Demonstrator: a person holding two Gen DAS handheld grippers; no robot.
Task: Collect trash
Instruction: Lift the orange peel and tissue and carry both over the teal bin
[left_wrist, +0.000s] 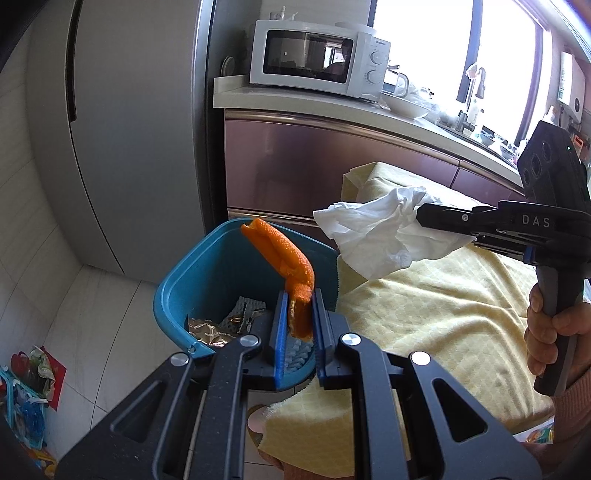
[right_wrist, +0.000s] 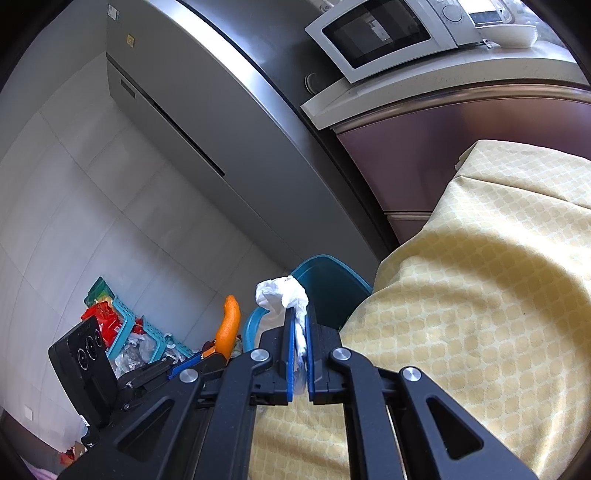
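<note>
Left tongs (left_wrist: 298, 314) clamped on an orange peel (left_wrist: 286, 254), peel sticking up & curling over the blue bin (left_wrist: 184, 280) w/ its lower end pinched between the blue pads. Bin sits on the floor just off the tabletop's edge, next to the yellow cloth (left_wrist: 443, 310) that drapes over that edge; gold wrappers (left_wrist: 210, 326) already lying in the bottom. Right tongs (right_wrist: 300, 325) gripping a crumpled white tissue (right_wrist: 282, 295), jaws nearly together on it, tissue bunched above the tips. From the left cam, the tissue (left_wrist: 373, 232) hangs in the air over the cloth's edge, near the bin rim but not touching it. Right hand (left_wrist: 550, 332) wrapped round the grey handle. Behind: microwave (left_wrist: 317, 57) on the tabletop by the fridge (left_wrist: 129, 129). Teal basket (right_wrist: 147, 332) of clutter on the floor tiles, well apart from the bin.
</note>
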